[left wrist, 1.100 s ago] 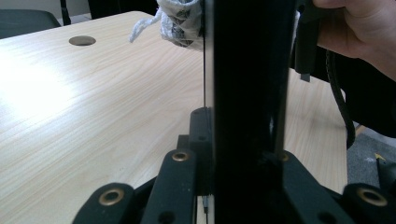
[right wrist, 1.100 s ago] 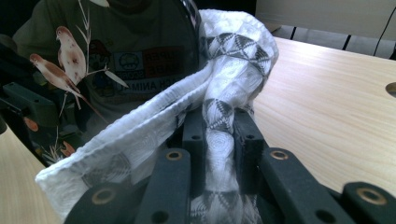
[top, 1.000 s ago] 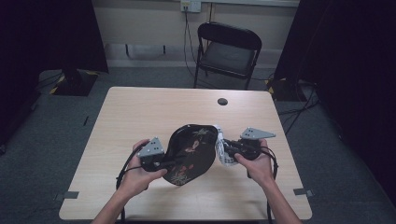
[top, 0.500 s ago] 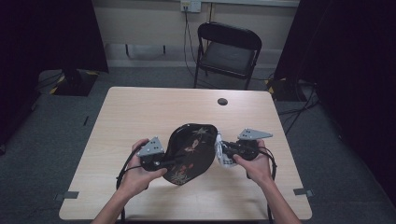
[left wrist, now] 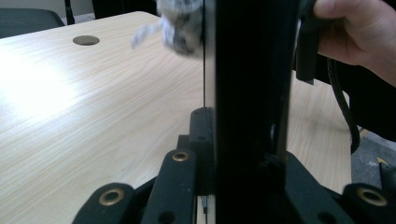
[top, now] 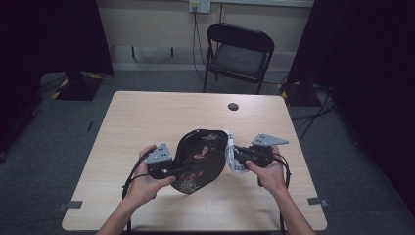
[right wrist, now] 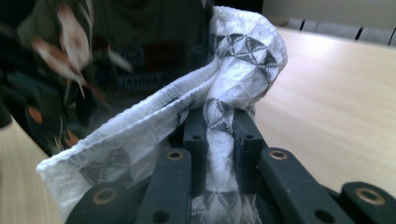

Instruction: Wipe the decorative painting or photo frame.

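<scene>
Left gripper [top: 178, 170] clamped on black floral tray [top: 203, 156] at 9 o'clock rim, right gripper [top: 234, 155] pinching white patterned cloth [right wrist: 243, 70] at 3 o'clock rim; versus a second ago tray tips slightly steeper over table [top: 161, 117], 6 o'clock half, so wiping likely under way.

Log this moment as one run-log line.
left gripper: shut on black floral tray, tilted up off the table | right gripper: shut on white patterned cloth against tray's edge | step: wiping tray
</scene>
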